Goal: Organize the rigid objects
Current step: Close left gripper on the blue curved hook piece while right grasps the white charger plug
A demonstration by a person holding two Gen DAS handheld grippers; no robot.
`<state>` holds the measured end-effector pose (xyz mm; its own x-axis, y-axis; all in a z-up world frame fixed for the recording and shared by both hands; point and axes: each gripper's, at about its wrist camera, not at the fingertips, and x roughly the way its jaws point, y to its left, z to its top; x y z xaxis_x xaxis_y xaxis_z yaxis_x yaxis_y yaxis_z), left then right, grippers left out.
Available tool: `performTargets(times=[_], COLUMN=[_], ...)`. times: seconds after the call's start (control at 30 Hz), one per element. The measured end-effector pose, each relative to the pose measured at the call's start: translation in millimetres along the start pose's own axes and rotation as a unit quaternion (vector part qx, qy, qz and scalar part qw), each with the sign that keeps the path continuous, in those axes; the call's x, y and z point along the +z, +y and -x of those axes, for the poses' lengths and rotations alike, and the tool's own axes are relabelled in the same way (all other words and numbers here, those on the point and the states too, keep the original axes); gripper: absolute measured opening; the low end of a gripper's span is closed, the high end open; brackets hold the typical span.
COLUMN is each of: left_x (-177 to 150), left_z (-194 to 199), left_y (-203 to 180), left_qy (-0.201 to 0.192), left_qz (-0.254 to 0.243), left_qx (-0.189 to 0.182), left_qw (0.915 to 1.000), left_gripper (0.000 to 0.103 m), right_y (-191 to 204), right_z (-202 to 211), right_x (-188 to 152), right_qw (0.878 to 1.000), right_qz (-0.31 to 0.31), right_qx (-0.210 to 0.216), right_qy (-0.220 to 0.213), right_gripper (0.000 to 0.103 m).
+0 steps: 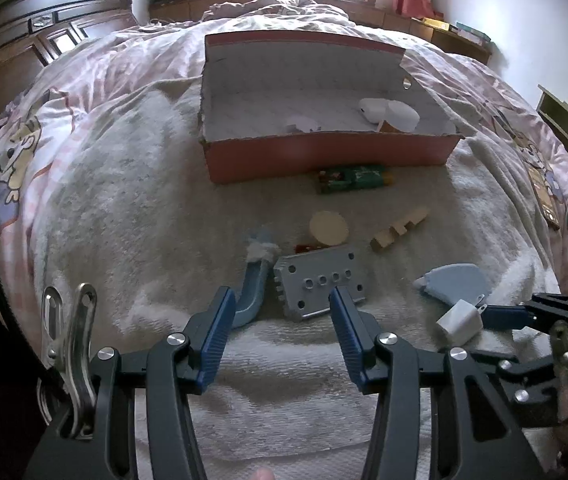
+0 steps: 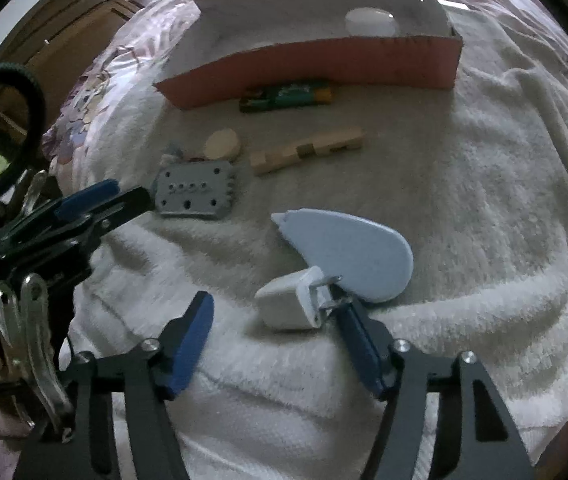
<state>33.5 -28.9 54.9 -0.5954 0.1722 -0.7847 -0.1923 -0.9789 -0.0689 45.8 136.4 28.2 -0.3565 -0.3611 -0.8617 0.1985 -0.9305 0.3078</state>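
**Left gripper poised over a bed of scattered parts**

The left gripper [image 1: 279, 300] hangs with its jaws apart above a white towel [image 1: 123, 208]. Just beyond its fingertips lie a grey perforated plate [image 1: 318, 282] and a blue curved piece [image 1: 249, 294]. Farther off, a red-walled cardboard box [image 1: 324, 156] holds white objects.

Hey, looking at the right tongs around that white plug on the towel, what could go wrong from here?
1. The right tongs straddle the white charger plug unevenly: one finger sits at its metal prongs, the other stands well clear. Closing may pinch the prongs and twist it.
2. The plug lies against the light blue teardrop piece, so a grab may drag that along.
3. The soft towel is rumpled; the plug may tip.
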Motion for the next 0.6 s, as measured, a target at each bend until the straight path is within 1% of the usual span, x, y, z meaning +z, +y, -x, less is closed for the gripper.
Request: performTargets(times=[0.07,0.1,0.13,0.17,0.4,0.6], left_x=[0.5,0.5,0.5,0.3,0.2,-0.2], left_z=[-0.9,-1.4,-1.9,-2.5,-6.8,-9.3], left_y=[2.7,3.7,4.6,5.4,11.8,20.4], left_qy=[0.001,0.002,0.002,0.003,0.008,0.009], left_qz=[0.004,0.006,0.007,0.008,0.014,0.024], left_qx=[0.0,0.0,0.0,0.0,0.002,0.005], left_qw=[1.0,1.0,1.0,1.0,0.9999,0.9997], left_gripper=[0.05,0.05,0.05,0.05,0.05,0.05], right_y=[-2.0,-3.7,-5.7,-7.2,-6.0,-18.3], right_z=[-4.1,-5.9,-6.8,-6.7,9.7,38.9], right_x=[1.2,1.7,2.1,2.3,5.0,16.7], right_qw=[1.0,1.0,1.0,1.0,1.0,0.998], right_qz=[-0.006,-0.01,-0.014,-0.016,0.0,-0.005], right_qx=[-0.003,-0.006,-0.008,-0.008,0.005,-0.011], right_qy=[0.004,0.006,0.007,0.006,-0.021,-0.068], right_gripper=[0.054,0.051,0.045,0.043,0.042,0.042])
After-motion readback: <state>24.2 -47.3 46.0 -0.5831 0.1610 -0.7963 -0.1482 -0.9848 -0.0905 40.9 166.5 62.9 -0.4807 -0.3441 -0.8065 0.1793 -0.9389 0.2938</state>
